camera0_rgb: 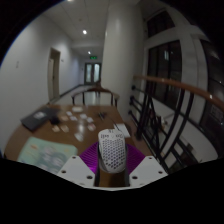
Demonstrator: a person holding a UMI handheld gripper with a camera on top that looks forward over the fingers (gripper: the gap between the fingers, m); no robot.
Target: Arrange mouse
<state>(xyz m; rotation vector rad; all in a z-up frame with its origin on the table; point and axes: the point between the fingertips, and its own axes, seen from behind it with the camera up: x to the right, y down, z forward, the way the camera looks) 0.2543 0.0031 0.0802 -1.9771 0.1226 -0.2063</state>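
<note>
A white mouse (112,150) with a perforated honeycomb shell sits between my gripper's (112,161) two fingers, its nose pointing away from me. The purple pads (90,157) press against both of its sides, so the gripper is shut on it. The mouse is held above a round wooden table (40,128). The white finger bases show at either side below the mouse.
On the table lie a greenish patterned mat (42,152), several small white items (75,124), a dark flat object (36,118) and a white box (122,127). A wooden chair (92,95) stands behind the table; a corridor with a door lies beyond.
</note>
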